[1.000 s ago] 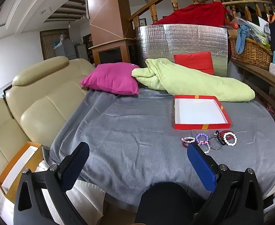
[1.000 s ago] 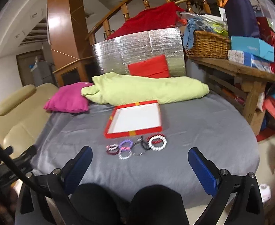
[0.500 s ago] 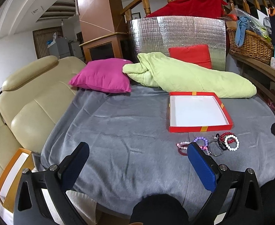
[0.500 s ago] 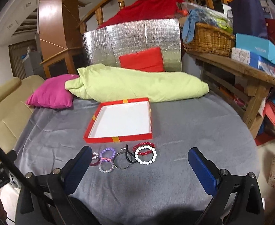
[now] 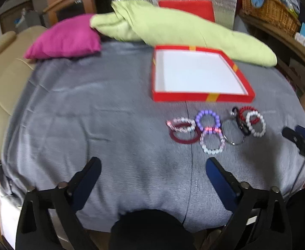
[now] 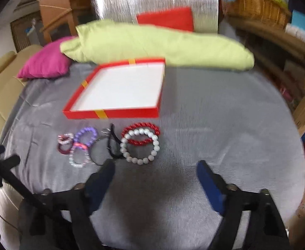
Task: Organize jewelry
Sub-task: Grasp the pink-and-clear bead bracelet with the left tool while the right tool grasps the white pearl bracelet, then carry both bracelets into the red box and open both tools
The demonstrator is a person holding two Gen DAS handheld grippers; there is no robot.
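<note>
Several bracelets lie in a cluster on the grey blanket just in front of an empty red tray (image 5: pixel 202 96) with a white floor, also in the right wrist view (image 6: pixel 110 112). Among them are a white bead bracelet (image 6: pixel 140 145), a red bead bracelet (image 6: pixel 141 128), a purple one (image 5: pixel 207 117) and a dark red bangle (image 5: pixel 183 138). My left gripper (image 5: pixel 152 166) is open and empty, near side of the cluster. My right gripper (image 6: pixel 155 166) is open and empty, just short of the white bead bracelet.
A green folded cloth (image 5: pixel 173 27), a magenta pillow (image 5: pixel 65 39) and a red cushion (image 5: pixel 185 8) lie behind the tray. A beige sofa (image 5: pixel 0 73) is at the left. A wooden shelf with a wicker basket (image 5: pixel 271 8) stands at the right.
Both grippers have moved forward and down over the blanket toward the bracelets. The tray and bracelets now look larger and closer. Both stay open.
</note>
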